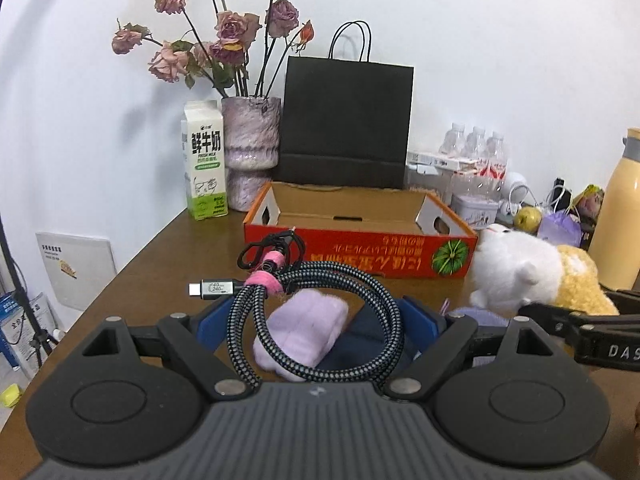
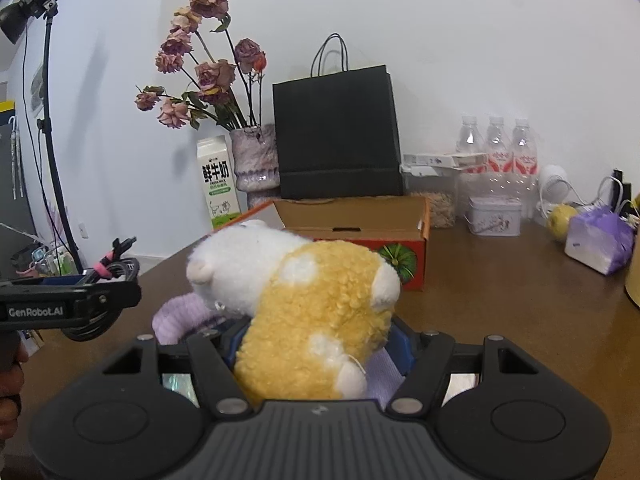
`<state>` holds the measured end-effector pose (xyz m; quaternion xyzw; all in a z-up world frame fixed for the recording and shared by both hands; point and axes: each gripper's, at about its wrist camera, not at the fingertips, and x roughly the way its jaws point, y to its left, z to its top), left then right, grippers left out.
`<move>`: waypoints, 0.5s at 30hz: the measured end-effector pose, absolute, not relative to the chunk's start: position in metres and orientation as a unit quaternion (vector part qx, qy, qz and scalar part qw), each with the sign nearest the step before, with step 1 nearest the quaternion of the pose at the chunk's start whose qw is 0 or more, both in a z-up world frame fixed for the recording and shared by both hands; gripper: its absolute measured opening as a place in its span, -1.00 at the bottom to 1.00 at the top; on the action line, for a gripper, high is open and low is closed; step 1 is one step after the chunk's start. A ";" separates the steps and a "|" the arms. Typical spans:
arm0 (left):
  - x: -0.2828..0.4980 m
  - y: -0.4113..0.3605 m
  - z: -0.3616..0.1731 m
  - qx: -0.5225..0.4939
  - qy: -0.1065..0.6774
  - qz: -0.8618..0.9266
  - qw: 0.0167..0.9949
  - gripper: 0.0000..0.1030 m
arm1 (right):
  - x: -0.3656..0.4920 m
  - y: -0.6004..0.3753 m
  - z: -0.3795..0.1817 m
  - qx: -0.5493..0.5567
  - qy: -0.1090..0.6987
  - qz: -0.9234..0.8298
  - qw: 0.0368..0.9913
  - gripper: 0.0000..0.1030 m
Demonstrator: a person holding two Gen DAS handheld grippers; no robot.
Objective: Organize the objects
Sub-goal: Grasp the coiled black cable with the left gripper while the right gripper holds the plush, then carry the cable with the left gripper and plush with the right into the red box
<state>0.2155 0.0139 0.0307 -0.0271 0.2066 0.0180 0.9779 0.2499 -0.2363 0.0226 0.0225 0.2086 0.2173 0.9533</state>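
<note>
My left gripper (image 1: 316, 320) is shut on a coiled braided USB cable (image 1: 312, 312) bound with pink ties, held above the wooden table; its blue pads press the coil's sides. My right gripper (image 2: 316, 344) is shut on a white and yellow plush toy (image 2: 312, 300), also seen at the right of the left wrist view (image 1: 528, 276). A lilac plush piece (image 1: 304, 332) lies below the cable and shows beside the toy (image 2: 176, 316). An open red cardboard box (image 1: 360, 236) with a pumpkin print stands ahead, empty inside (image 2: 360, 216).
Behind the box stand a milk carton (image 1: 204, 160), a vase of dried roses (image 1: 250, 148) and a black paper bag (image 1: 346, 120). Water bottles (image 2: 496, 148), a tin (image 2: 494, 214), a pear (image 2: 562, 218), a purple packet (image 2: 598, 240) and a yellow flask (image 1: 618, 216) crowd the right.
</note>
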 end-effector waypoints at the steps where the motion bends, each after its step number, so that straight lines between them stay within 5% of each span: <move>1: 0.220 0.014 0.032 -0.029 0.206 0.016 0.978 0.73 | 0.254 -0.234 0.024 0.022 0.208 0.219 0.953 0.28; 15: 0.279 0.009 0.050 -0.029 0.183 0.013 0.983 0.73 | 0.312 -0.219 0.045 0.013 0.201 0.230 0.952 0.28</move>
